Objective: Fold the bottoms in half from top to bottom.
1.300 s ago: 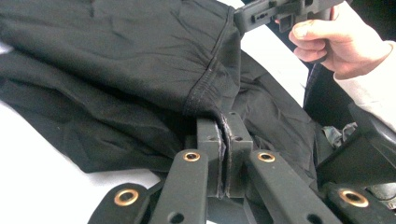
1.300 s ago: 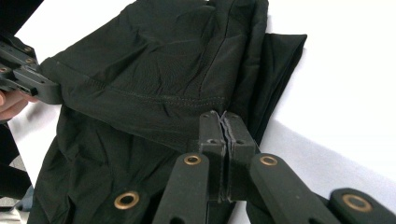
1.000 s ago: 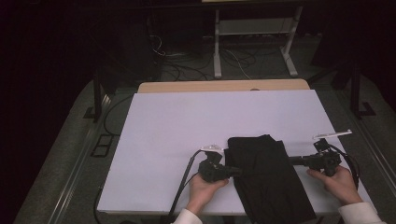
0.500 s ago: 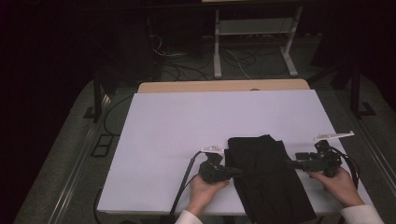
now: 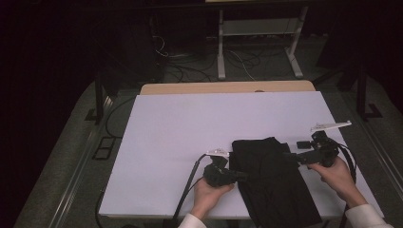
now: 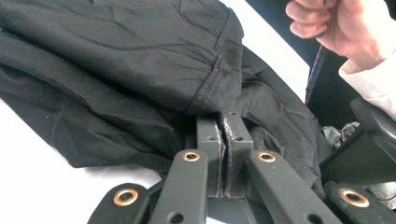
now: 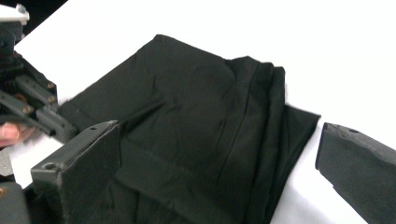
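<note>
a folded black garment (image 5: 271,183) lies on the white table (image 5: 190,133) toward five o'clock, its near end running off the edge. the left gripper (image 5: 240,175) bites the garment's nine o'clock edge, jaws pinched tight on the hem. the right gripper (image 5: 291,156), at two o'clock of the garment, has just been opening; its jaws stand wide, nothing pressed between.
</note>
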{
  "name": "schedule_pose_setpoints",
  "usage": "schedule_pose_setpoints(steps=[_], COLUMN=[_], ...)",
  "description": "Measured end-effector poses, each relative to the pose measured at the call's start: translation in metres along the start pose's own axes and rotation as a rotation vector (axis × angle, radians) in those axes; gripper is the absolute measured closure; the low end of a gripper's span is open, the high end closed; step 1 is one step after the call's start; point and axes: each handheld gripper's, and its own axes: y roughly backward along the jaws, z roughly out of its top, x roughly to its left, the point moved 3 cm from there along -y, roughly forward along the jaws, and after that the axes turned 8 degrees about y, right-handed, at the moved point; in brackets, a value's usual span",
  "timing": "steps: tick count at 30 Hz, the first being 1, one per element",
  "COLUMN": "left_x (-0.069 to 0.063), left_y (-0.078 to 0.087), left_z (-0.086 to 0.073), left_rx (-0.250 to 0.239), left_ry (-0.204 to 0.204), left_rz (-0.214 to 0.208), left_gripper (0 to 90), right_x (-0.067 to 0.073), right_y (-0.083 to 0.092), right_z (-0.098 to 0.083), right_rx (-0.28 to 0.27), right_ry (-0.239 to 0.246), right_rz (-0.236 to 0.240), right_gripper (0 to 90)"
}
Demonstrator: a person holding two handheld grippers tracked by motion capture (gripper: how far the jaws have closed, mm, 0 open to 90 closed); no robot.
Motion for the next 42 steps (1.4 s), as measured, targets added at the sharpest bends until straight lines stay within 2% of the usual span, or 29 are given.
schedule_pose_setpoints(steps=[8,15,23,27,35,42], left_x=[-0.002,-0.002,-0.002,-0.002,-0.003,-0.002], left_y=[0.001,0.002,0.003,0.001,0.000,0.000], left_z=[0.001,0.001,0.002,0.001,0.000,0.000], left_rx=[0.000,-0.003,-0.002,0.001,0.001,-0.001], left_ry=[-0.011,-0.013,-0.007,-0.009,-0.008,0.000], left_rz=[0.002,-0.004,-0.002,0.000,-0.002,-0.006], left_gripper=[86.7,86.6,86.4,86.4,86.4,86.2], right_x=[-0.017,-0.033,-0.050,-0.055,-0.058,-0.055], right_y=[-0.009,-0.024,-0.038,-0.043,-0.055,-0.064], right_z=[0.025,0.041,0.045,0.047,0.044,0.040], right_rx=[-0.014,0.006,0.001,0.004,0.028,0.053], right_ry=[-0.011,-0.031,-0.085,-0.092,-0.105,-0.095], right_rz=[0.003,-0.007,-0.030,-0.025,-0.030,-0.041], right_gripper=[0.3,0.4,0.7,0.7,0.7,0.7])
